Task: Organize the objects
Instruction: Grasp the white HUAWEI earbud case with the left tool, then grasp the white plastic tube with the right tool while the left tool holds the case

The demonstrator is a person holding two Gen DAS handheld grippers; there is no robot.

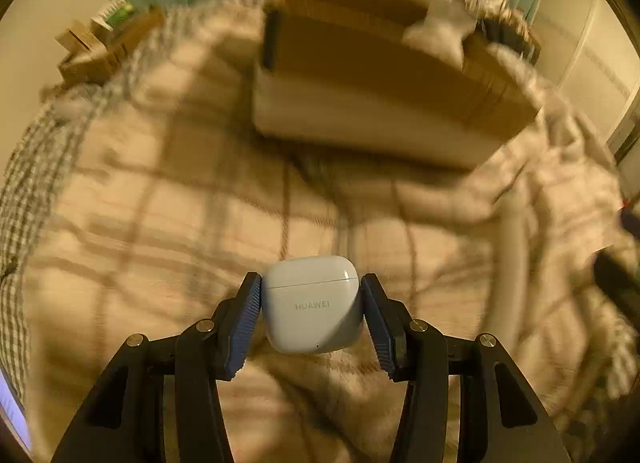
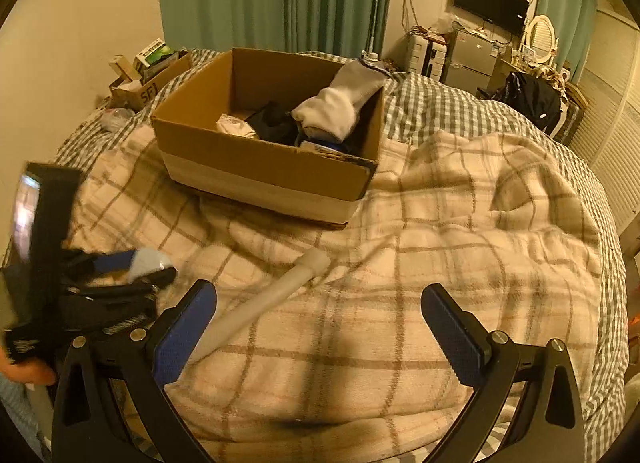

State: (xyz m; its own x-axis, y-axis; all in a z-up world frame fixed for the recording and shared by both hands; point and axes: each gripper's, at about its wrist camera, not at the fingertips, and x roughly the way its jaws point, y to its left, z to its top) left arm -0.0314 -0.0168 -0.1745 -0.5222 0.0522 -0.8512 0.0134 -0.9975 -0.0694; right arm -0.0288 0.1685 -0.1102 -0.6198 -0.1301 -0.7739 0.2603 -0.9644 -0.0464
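Transport step of the organising task, judged from the blur across the left wrist view: an object is in the grasp and the container lies ahead. On the left, the left gripper (image 1: 312, 305) is closed on a small white rounded plastic earbud case marked HUAWEI (image 1: 311, 303); the ribbed blue pads (image 1: 245, 323) press its two side faces, the case sits upright between them with its lid seam uppermost, and it is held above the cream plaid blanket (image 1: 160, 223) rather than resting on it. In the right wrist view this same gripper (image 2: 150, 265) appears at the far left with the pale case (image 2: 146, 262) between its fingers. Toward the centre, the open brown cardboard box with a pale band around its base (image 2: 256, 167) stands on the blanket, well apart from the case and beyond it; it already holds a rolled grey-white cloth bundle (image 2: 336, 107) and some dark items. A long white plastic tube with an angled end (image 2: 264, 303) lies on the blanket between the two grippers, near the right gripper's left finger. On the right, the right gripper (image 2: 320, 327) hangs with its jaws wide apart, holding nothing. The next move probably calls for carrying the case over the near wall of the box, then releasing it inside, clear of the cloth bundle.
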